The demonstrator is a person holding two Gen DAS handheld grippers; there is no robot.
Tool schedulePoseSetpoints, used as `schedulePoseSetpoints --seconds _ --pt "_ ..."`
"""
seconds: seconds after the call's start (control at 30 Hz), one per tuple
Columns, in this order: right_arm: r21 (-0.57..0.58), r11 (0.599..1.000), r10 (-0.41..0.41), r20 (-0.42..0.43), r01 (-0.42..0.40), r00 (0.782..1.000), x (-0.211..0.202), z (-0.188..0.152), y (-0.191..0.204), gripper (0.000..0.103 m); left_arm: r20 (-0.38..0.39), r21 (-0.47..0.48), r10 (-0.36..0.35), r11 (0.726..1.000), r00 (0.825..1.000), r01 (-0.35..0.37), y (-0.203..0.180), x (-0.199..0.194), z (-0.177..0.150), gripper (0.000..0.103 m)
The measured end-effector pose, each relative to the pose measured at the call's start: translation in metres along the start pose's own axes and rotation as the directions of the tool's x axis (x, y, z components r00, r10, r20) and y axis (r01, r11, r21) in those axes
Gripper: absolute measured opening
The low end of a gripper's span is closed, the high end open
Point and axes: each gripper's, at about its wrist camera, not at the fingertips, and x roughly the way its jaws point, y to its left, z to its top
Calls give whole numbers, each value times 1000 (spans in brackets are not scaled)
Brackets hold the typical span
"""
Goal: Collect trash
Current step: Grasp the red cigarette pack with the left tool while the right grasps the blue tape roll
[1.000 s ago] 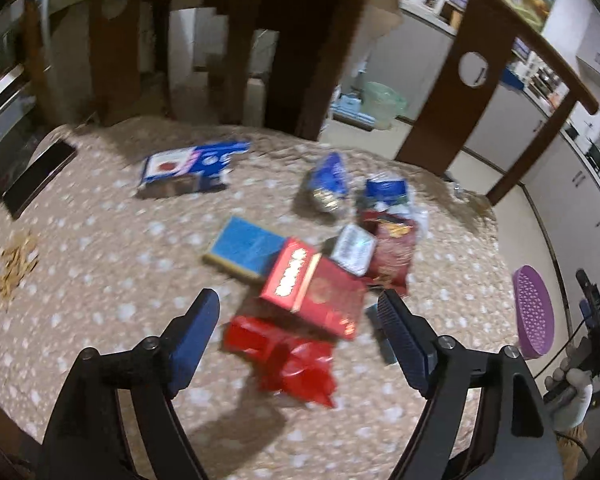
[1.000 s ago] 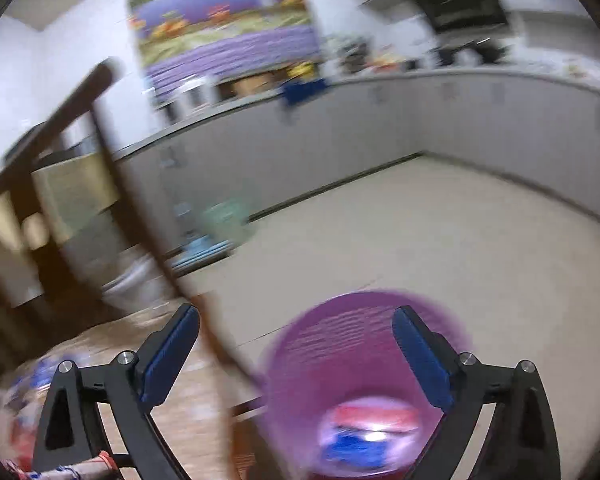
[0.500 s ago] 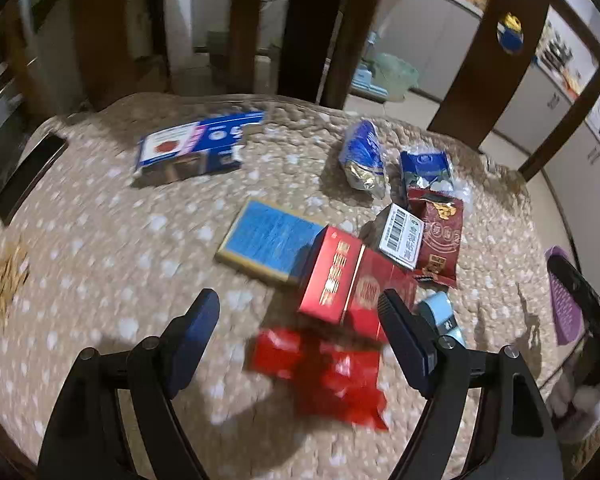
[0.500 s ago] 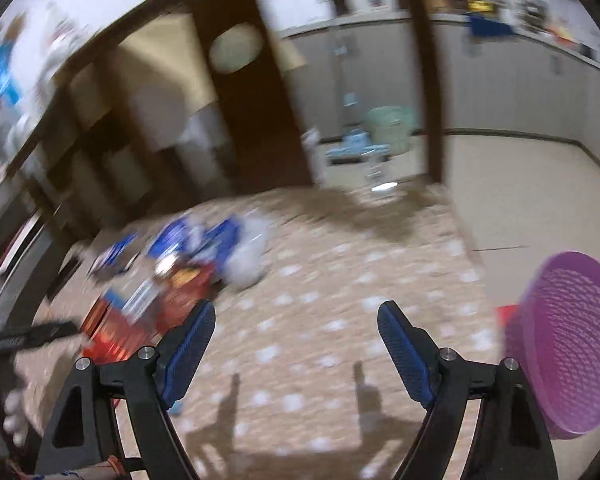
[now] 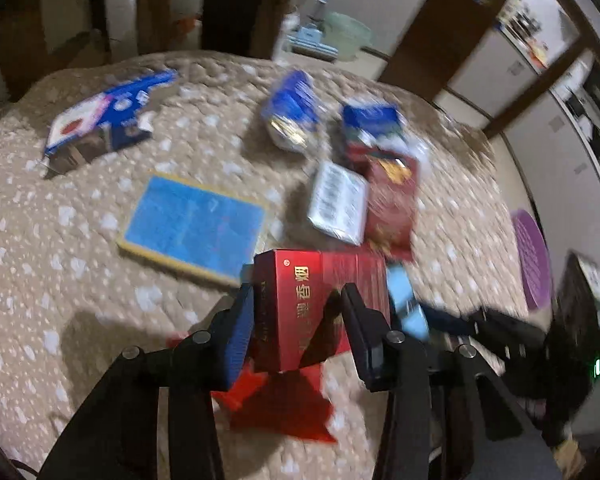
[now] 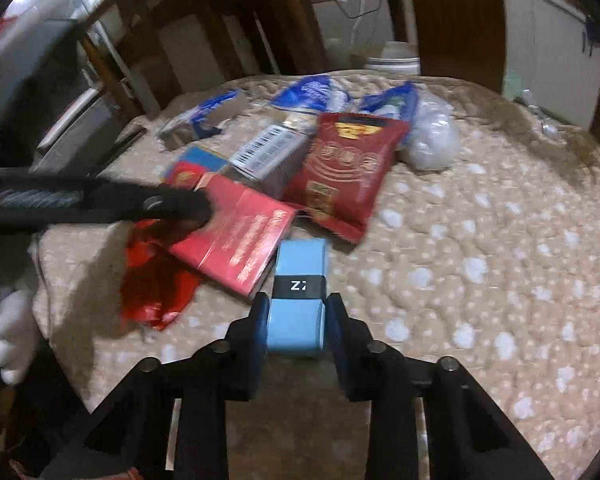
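Left tongs (image 5: 296,320) have just been closing – pads now pressed on both sides of the red carton (image 5: 320,304), which stands tilted between them. Under and just behind the fingertips: crumpled red wrapper (image 5: 284,404) flat on the quilted surface (image 5: 60,280).

Right tongs (image 6: 296,320) also just been closing – clamped on the light-blue box (image 6: 298,300) with a black band, near end between the pads, far end poking out ahead.

Left wrist view only:
- blue flat box (image 5: 192,224) with yellow edge, ahead-left of the left tongs
- blue-and-white torn pack (image 5: 100,124) far left
- purple basket (image 5: 534,256) off the surface edge, well to the right
- right tongs seen from the side, blurred, just right of the red carton

Right wrist view only:
- left tongs' arm coming in from the left, tip on the red carton
- gloved hand (image 6: 12,332) at the left edge
- clear plastic wad (image 6: 430,136) far right of the pile

Both views, beyond the tongs: dark red snack pouch (image 6: 348,172) just past the light-blue box, silver barcode pack (image 6: 268,152) touching its left side, two blue wrappers (image 5: 292,108) farthest out. Wooden chair backs (image 5: 236,0) behind the surface.
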Motion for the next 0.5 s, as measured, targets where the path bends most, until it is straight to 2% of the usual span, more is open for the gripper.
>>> schedulePoseSetpoints --seconds 0.07,0.13,0.17,0.23,0.3,0.4,0.5 --pt "37 999 8 11 -8 1000 -8 1 -10 28 -23 42 -34 999 999 35 -7 -3 -8 42" --pt "70 998 1 22 -3 1000 -17 0 -21 28 -26 115 -28 993 999 30 -20 -9 -15 42" --pt "81 996 -42 26 40 999 -21 -3 -30 28 -18 159 -7 987 1000 10 -28 -12 -19 43" --pt "103 994 -49 25 47 998 -26 -6 -42 28 9 247 42 968 999 -43 -43 -16 -24 50" --pt "124 991 -61 54 54 997 -39 -9 -50 28 48 317 87 943 995 -98 -56 -17 -26 64" --pt "143 983 -123 70 112 990 -51 -13 -64 28 87 362 132 919 987 -155 -63 -11 -21 68" --pt "199 975 -115 56 102 992 -48 -13 -83 28 126 420 189 879 974 -225 -69 3 -15 74"
